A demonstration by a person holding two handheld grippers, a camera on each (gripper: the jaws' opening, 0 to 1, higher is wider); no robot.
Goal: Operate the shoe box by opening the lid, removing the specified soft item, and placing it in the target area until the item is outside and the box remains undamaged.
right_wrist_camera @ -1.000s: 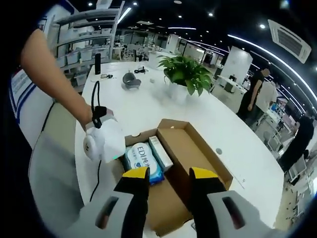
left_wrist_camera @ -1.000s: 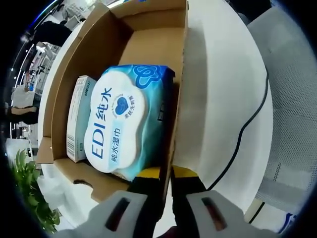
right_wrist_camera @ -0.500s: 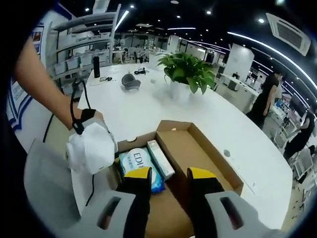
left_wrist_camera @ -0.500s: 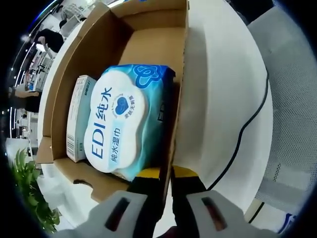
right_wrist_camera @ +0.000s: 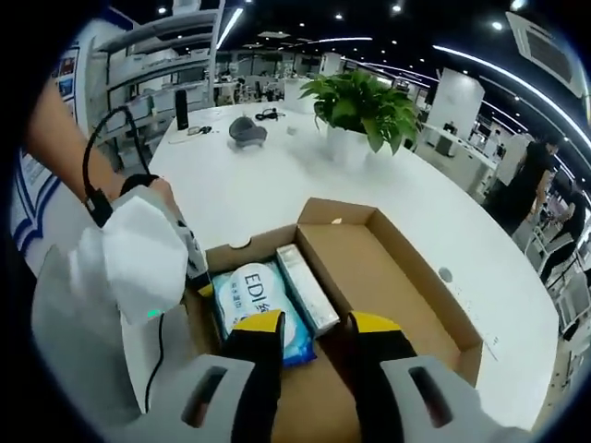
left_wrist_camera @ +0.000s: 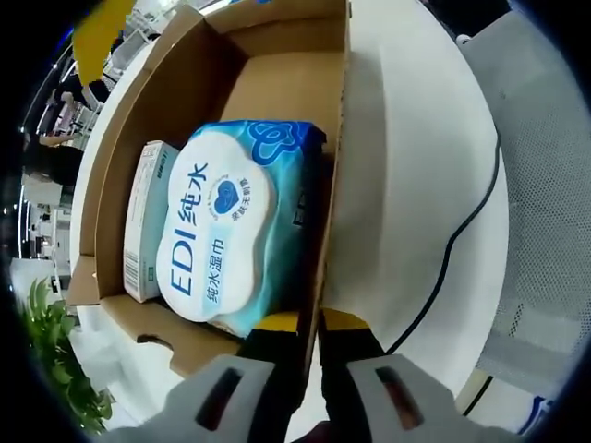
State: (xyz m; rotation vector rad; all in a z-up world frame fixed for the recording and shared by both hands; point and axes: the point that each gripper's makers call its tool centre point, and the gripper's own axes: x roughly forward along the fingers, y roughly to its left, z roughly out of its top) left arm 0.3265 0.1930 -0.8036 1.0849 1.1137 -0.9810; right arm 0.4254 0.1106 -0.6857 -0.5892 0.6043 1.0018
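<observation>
Left gripper view showed the left gripper [left_wrist_camera: 309, 325] clamped on the side wall of the open cardboard box [left_wrist_camera: 337, 157], one yellow-tipped jaw inside and one outside. The wipes pack [left_wrist_camera: 235, 226] lay flat in the box just ahead of the inner jaw, against that wall, its long axis running along the box's length. Its white lid read "EDI" with Chinese characters and a blue heart. A slim carton [left_wrist_camera: 146, 217] lay alongside it. In the right gripper view, the right gripper [right_wrist_camera: 314, 329] hovered over the pack, jaws apart, holding nothing. A potted plant [right_wrist_camera: 362, 106] stood on the white table [right_wrist_camera: 268, 180].
</observation>
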